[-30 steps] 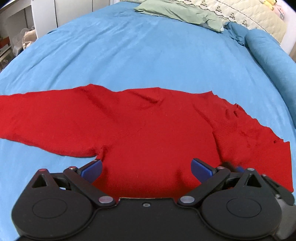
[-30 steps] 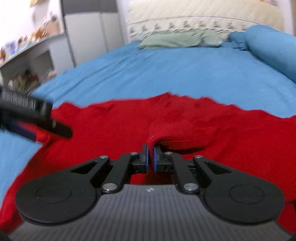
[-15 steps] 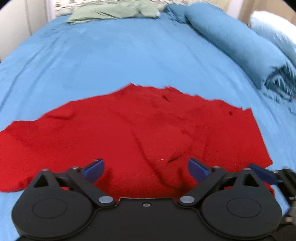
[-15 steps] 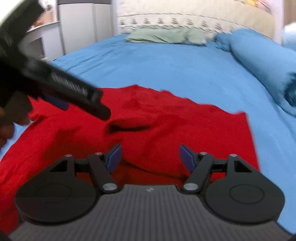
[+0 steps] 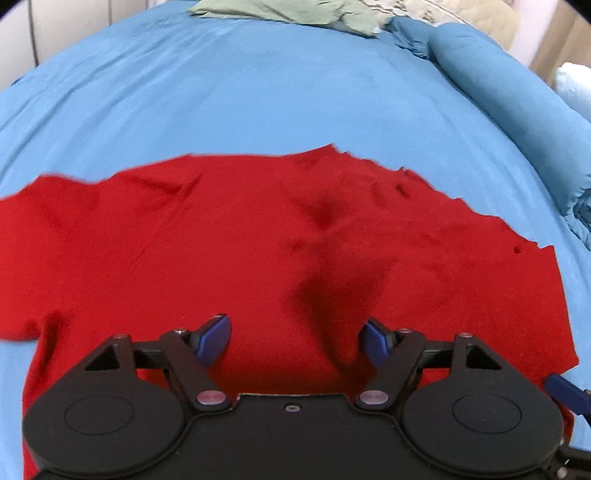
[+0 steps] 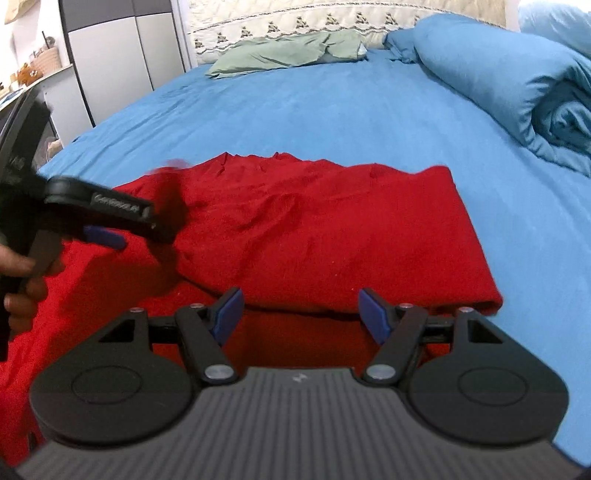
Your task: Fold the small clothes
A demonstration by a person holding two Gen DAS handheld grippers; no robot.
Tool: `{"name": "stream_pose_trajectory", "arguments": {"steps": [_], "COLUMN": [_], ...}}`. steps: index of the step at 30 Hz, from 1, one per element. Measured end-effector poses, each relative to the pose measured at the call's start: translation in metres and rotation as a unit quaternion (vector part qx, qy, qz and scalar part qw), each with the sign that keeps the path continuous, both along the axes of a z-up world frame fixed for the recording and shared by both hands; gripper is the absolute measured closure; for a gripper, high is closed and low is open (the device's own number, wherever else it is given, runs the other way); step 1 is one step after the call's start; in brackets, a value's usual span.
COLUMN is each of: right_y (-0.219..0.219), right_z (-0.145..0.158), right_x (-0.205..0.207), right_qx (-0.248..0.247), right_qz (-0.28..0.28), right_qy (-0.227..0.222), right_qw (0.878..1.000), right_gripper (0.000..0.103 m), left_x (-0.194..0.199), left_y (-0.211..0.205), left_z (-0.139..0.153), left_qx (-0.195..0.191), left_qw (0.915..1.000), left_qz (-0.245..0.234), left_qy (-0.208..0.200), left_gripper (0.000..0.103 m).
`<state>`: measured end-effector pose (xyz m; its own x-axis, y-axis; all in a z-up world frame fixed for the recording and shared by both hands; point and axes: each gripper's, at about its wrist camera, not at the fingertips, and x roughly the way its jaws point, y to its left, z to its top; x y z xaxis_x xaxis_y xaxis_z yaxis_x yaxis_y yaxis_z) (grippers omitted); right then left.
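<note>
A red knit sweater (image 5: pixel 258 251) lies spread on the blue bed sheet (image 5: pixel 258 92). In the right wrist view its right part (image 6: pixel 332 236) is folded over onto the body, with a thick fold edge just ahead of my fingers. My left gripper (image 5: pixel 293 338) is open and empty, low over the sweater's near part. My right gripper (image 6: pixel 301 314) is open and empty, right in front of the fold edge. The left gripper also shows at the left of the right wrist view (image 6: pixel 107 236), held in a hand above the sweater.
A rolled blue duvet (image 6: pixel 517 85) lies along the bed's right side. A green pillow (image 6: pixel 288 55) and a cream headboard (image 6: pixel 332 18) are at the far end. Grey cabinets (image 6: pixel 122 62) and shelves stand left of the bed.
My right gripper was shut on the sweater's sleeve a second ago; it has opened and left the sleeve folded over the body. My left gripper has swung its view rightward over the sweater.
</note>
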<state>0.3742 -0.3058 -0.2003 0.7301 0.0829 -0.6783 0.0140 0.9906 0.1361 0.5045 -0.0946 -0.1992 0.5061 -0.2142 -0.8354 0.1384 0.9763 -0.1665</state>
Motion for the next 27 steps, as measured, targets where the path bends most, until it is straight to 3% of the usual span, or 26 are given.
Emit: {"name": "stream_pose_trajectory", "arguments": {"steps": [4,7,11,15,19,22,24,25,26,27], "right_y": [0.001,0.000,0.001,0.004,0.005,0.006,0.007,0.007,0.007,0.007], "right_z": [-0.001,-0.001,0.000,0.001,0.002,0.002,0.001,0.001,0.001,0.001], "right_x": [-0.001,-0.001,-0.004,-0.004,-0.002,-0.002,-0.003,-0.003,-0.004,-0.004], "right_qx": [-0.001,-0.002,-0.001,0.001,-0.001,-0.005,-0.004,-0.004,-0.004,-0.004], "right_qz": [0.000,-0.001,-0.005,-0.010,-0.009,-0.005,-0.004,-0.005,-0.005,-0.006], "right_qy": [0.002,0.004,0.004,0.003,0.002,-0.002,-0.002,-0.002,-0.002,-0.002], "right_qw": [1.000,1.000,1.000,1.000,1.000,1.000,1.000,1.000,1.000,1.000], "right_gripper": [0.019,0.019,0.019,0.019,0.019,0.019,0.019,0.019,0.019,0.019], "left_x": [-0.008,-0.007,-0.016,-0.040,-0.036,-0.025,-0.020,-0.018,-0.016,-0.016], "left_y": [0.008,0.017,0.026,0.032,0.025,0.021,0.019,0.018,0.018,0.020], "left_z": [-0.002,-0.004,0.003,0.004,0.002,0.001,-0.001,-0.001,-0.001,-0.001], "left_qx": [-0.044,-0.091,-0.081,-0.120,-0.132,-0.150,-0.139,-0.130,-0.123,-0.120], "left_qw": [0.9990,0.9958,0.9948,0.9882,0.9870,0.9840,0.9854,0.9863,0.9867,0.9865], "left_qz": [-0.003,0.007,0.050,0.075,0.080,0.088,0.092,0.095,0.101,0.105], "left_qy": [-0.009,0.010,0.035,0.059,0.046,0.038,0.037,0.036,0.035,0.035], "left_gripper": [0.022,0.019,0.021,0.021,0.023,0.040,0.066,0.072,0.092,0.099]}}
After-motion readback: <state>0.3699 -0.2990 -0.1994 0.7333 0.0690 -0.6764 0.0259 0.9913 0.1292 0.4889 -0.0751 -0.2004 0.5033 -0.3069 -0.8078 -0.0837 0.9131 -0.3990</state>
